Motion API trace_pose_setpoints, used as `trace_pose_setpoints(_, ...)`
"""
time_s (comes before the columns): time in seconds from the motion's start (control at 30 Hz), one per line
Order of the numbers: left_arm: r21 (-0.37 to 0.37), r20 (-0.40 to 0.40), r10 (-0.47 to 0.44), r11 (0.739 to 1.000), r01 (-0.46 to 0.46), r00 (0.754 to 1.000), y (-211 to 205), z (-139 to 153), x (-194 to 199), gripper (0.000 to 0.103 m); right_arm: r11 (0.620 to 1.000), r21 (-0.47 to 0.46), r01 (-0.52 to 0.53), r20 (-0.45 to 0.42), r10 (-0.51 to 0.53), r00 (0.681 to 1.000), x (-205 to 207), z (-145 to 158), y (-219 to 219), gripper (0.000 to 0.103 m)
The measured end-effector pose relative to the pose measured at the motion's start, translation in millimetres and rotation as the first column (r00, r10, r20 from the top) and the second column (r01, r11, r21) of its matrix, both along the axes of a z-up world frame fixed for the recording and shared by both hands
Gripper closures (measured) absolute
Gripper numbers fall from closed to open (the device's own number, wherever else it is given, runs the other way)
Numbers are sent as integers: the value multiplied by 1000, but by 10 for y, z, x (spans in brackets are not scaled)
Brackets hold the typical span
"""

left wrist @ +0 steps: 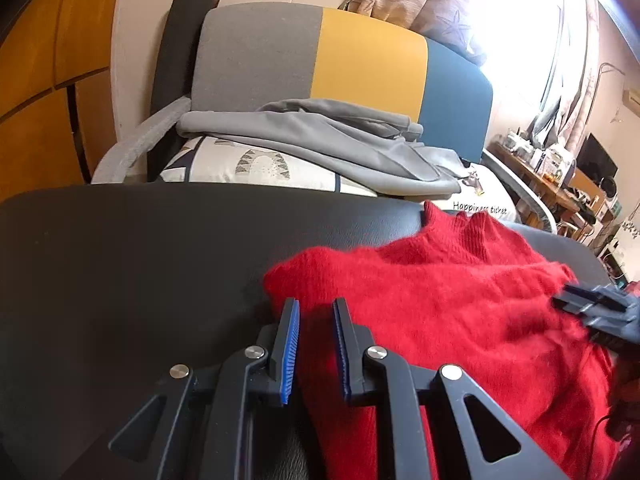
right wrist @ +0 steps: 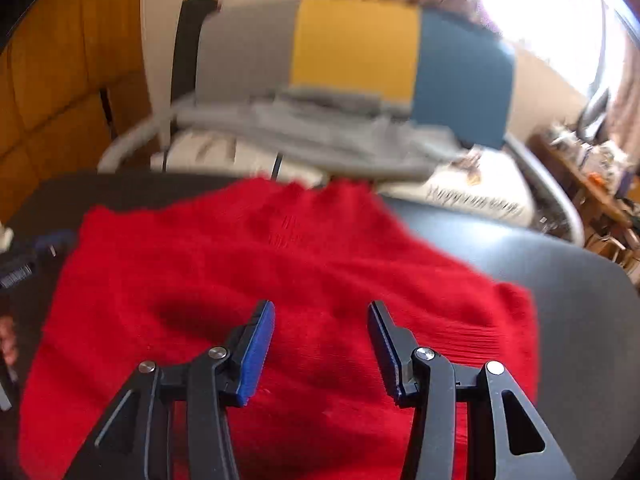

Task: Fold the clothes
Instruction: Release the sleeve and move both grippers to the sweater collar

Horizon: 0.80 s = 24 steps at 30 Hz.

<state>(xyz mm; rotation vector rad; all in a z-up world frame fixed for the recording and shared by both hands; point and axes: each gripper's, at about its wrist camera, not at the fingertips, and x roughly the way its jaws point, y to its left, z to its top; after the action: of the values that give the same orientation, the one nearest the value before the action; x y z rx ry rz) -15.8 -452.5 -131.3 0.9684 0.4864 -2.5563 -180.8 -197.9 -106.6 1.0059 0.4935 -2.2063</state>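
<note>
A fuzzy red sweater (left wrist: 460,300) lies spread on the black table (left wrist: 140,260), collar toward the far edge. My left gripper (left wrist: 316,304) hovers at the sweater's near left edge. Its blue pads stand a narrow gap apart with red knit showing in the gap, and I cannot tell whether they pinch it. In the right wrist view the red sweater (right wrist: 280,264) fills the middle, and my right gripper (right wrist: 322,312) stands open just above it with nothing between the pads. The right gripper (left wrist: 592,314) also shows blurred at the sweater's right side. The left gripper (right wrist: 20,268) shows at the sweater's left edge.
Behind the table stands a chair (left wrist: 360,60) with a grey, yellow and blue back. A grey garment (left wrist: 340,140) lies on its printed cushion (left wrist: 248,164). A cluttered desk (left wrist: 560,176) is at the right, wooden doors (left wrist: 40,80) at the left. Bare table (right wrist: 580,300) lies right of the sweater.
</note>
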Motion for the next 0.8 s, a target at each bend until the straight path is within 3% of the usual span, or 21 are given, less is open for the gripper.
trace_pose_setpoints(0.1,-1,43,-33,999,33,999,-26,-82,-166,87,999,34,39,31,-40,999,-125,-201,6,49)
trace_pose_setpoints(0.2,-9,98,-69,997,71,993,-2,-229,-303,86,995,1,98,32,-98,995,-200,-264,173,36)
trace_pose_setpoints(0.3,-34,123,-78,996,83,989,33,-291,-364,85,992,-50,118,39,-116,992,-193,-281,290,34)
trace_pose_setpoints(0.47,-7,118,-79,997,80,990,-37,-261,-357,83,992,-60,113,36,-111,993,-180,-262,256,31)
trace_pose_setpoints(0.6,-63,90,-31,997,37,995,117,-48,-206,85,991,-82,109,47,-105,993,-174,-261,272,30)
trace_pose_setpoints(0.67,-48,28,-73,996,74,997,323,62,-84,85,991,-80,108,49,-104,993,-196,-270,256,29)
trace_pose_setpoints(0.8,-62,52,-123,990,126,991,667,29,23,85,992,-80,96,89,-89,992,-231,-197,269,29)
